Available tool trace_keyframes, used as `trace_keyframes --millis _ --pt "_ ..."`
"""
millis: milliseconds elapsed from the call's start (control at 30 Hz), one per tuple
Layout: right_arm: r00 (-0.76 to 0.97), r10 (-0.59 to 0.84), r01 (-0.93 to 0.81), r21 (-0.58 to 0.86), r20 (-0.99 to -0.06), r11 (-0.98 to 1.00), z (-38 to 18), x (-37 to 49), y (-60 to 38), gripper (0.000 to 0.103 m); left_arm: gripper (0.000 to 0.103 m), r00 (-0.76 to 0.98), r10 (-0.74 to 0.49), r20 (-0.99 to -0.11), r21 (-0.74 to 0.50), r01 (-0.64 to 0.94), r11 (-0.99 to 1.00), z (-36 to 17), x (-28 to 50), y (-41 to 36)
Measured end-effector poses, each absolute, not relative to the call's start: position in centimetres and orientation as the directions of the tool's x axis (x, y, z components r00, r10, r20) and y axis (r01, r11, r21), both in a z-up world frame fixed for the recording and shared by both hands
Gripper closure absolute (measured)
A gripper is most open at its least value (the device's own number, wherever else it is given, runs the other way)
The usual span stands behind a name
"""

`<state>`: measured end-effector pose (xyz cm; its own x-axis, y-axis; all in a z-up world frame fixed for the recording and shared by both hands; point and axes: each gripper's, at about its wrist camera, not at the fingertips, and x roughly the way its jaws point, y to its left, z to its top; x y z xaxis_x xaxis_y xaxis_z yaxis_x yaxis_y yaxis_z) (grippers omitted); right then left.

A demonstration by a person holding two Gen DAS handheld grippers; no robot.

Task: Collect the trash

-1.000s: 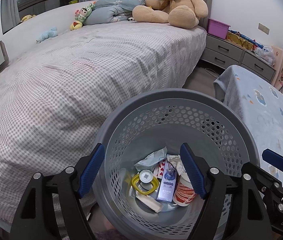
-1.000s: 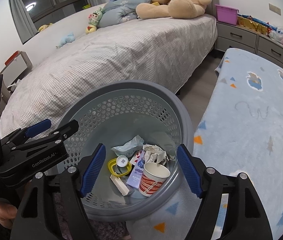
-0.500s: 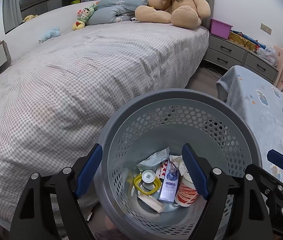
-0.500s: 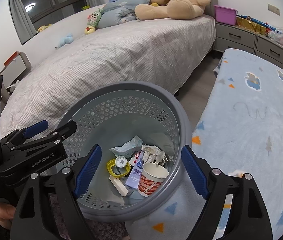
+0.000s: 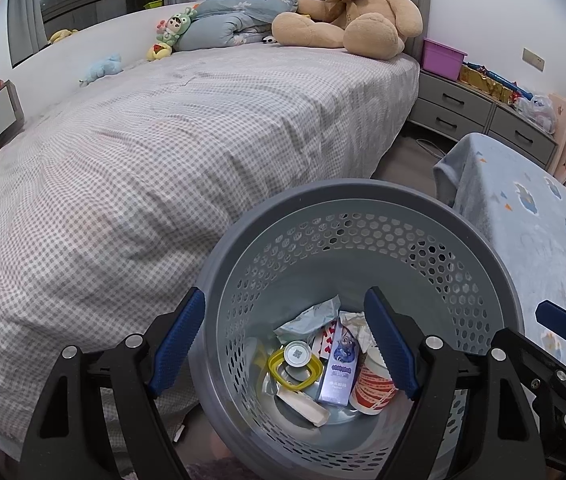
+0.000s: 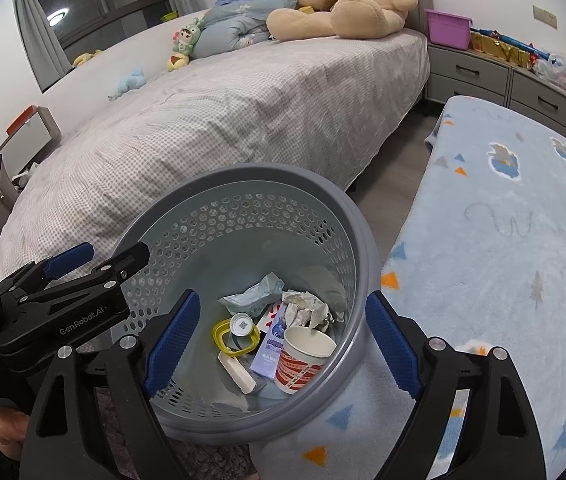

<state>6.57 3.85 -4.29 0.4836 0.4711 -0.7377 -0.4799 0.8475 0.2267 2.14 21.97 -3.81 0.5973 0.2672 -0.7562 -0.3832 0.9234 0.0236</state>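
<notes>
Right tool (image 6: 283, 344) jaws just widened, both tools empty, agape over bin rim (image 6: 357, 216); left tool (image 5: 287, 340)

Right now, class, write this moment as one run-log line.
left gripper: open, empty | right gripper: jaws just opening, empty | bin: holds paper cup, crumpled paper, purple box

Grey perforated bin (image 5: 363, 208) stands on floor (image 6: 399, 168) between the checked bed (image 5: 163, 160) and the blue blanket-covered surface (image 6: 503, 240), its rim at the bed's near edge. Teddy bear (image 5: 347, 12), folded quilt (image 5: 219, 28) and small plush toys (image 5: 167, 36) at the bed's head end. In the bin: paper cup (image 6: 303, 356), purple carton (image 6: 271, 348), yellow ring (image 6: 227, 336), crumpled paper (image 6: 307, 308).
</notes>
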Motion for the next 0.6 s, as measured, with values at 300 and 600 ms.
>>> trace_keyframes --millis 300,600 --pt "0.484 0.47 -0.479 0.226 -0.738 0.848 -4.33 6.55 3.85 0.019 0.025 0.593 0.268 -0.759 0.023 -0.388 0.922 -3.82 2.05 21.97" --pt "0.483 0.47 -0.48 0.226 -0.739 0.848 -4.33 6.55 3.85 0.019 0.025 0.595 0.27 -0.757 0.025 -0.387 0.922 -3.78 2.0 21.8"
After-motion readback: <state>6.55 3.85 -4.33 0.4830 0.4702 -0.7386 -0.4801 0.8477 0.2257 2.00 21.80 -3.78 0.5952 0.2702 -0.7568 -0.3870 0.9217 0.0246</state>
